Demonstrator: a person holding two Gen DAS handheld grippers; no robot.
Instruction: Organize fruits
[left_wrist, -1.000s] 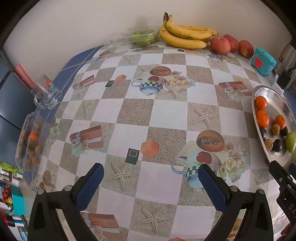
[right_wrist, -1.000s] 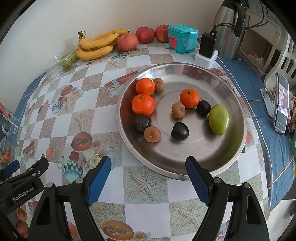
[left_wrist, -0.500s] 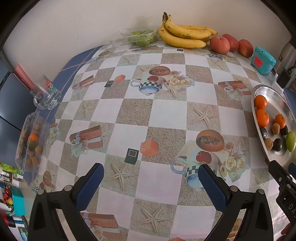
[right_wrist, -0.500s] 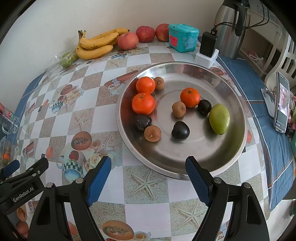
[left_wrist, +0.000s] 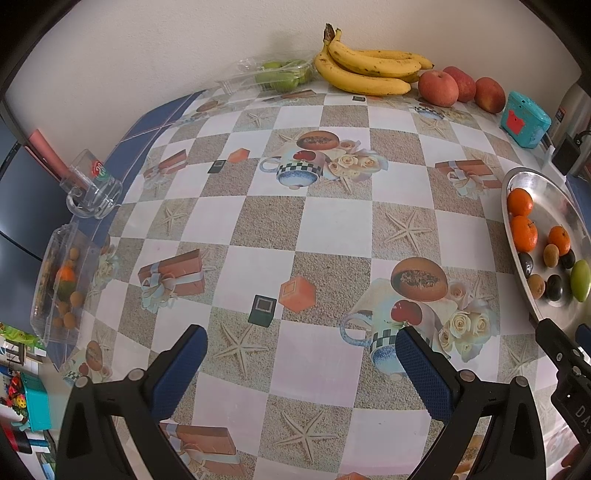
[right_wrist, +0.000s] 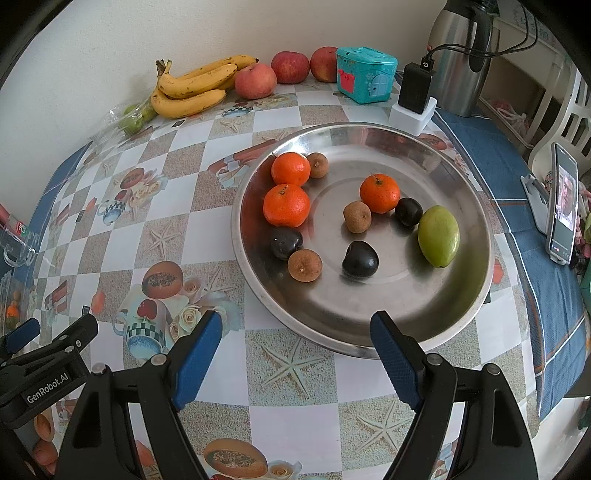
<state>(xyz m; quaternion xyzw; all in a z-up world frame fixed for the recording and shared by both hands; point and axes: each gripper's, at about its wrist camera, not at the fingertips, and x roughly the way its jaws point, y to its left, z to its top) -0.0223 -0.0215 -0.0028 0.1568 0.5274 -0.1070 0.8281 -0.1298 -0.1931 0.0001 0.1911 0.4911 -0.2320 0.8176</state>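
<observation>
At the far left edge of the table we see a clear plastic box (left_wrist: 61, 280) holding small brown fruits and one orange one, though the lid's glare blurs what else lies inside. Just behind it stands a glass mug (left_wrist: 92, 188). Our left gripper (left_wrist: 301, 354) hovers over the patterned tablecloth (left_wrist: 332, 221) with its blue fingers spread wide and nothing between them. Along the back wall lie a bag of green fruit (left_wrist: 282, 75), then a bunch of bananas (right_wrist: 195, 86), then three red apples (right_wrist: 255, 80) in a row, with a teal house-shaped box (right_wrist: 365, 74) beside the last.

Our right gripper (right_wrist: 295, 341) is equally wide and empty, poised at the near rim of the steel tray (right_wrist: 424, 325). In the tray, two tangerines (right_wrist: 286, 205) touch at the left with a longan (right_wrist: 317, 165) beside the rear one; a dark plum (right_wrist: 285, 242) touches another longan (right_wrist: 304, 264) in front. Toward the middle sit a third tangerine (right_wrist: 379, 193), a longan, and two more dark plums, and rightmost a green mango (right_wrist: 439, 236).
</observation>
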